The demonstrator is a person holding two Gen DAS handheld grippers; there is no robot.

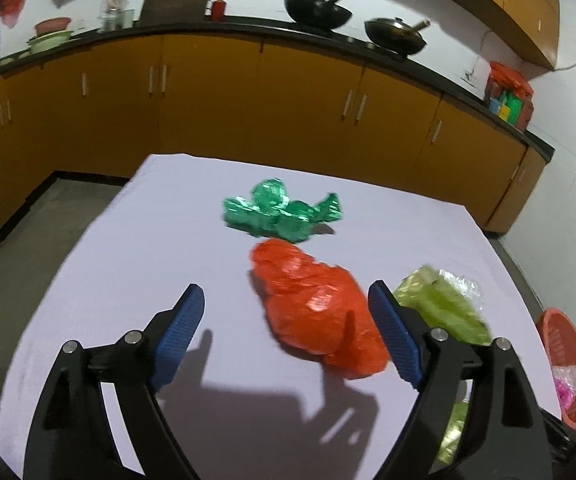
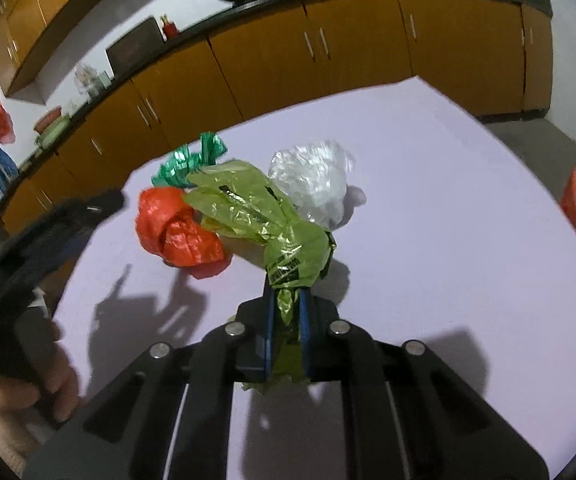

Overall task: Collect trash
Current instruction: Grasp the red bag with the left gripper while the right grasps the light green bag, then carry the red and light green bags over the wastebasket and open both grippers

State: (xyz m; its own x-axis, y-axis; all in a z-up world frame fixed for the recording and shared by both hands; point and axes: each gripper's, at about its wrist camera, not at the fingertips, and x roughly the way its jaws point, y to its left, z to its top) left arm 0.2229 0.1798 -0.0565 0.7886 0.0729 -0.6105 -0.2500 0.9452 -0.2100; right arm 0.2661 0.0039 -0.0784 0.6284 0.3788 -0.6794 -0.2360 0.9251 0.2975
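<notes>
Here, right hand-held gripper (image 2: pixel 286 308) clamped on green wrapper (image 2: pixel 256 208), left hand-held gripper (image 1: pixel 288 320) apart, orange bag (image 1: pixel 319 304) seemingly between.

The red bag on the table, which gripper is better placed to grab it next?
Left. The left gripper is open and empty, and the red bag lies between its jaws. The right gripper is shut on the yellow-green bag, so it is occupied.

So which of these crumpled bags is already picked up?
The yellow-green bag, pinched in the right hand-held gripper; the red, dark green and clear ones lie loose.
</notes>
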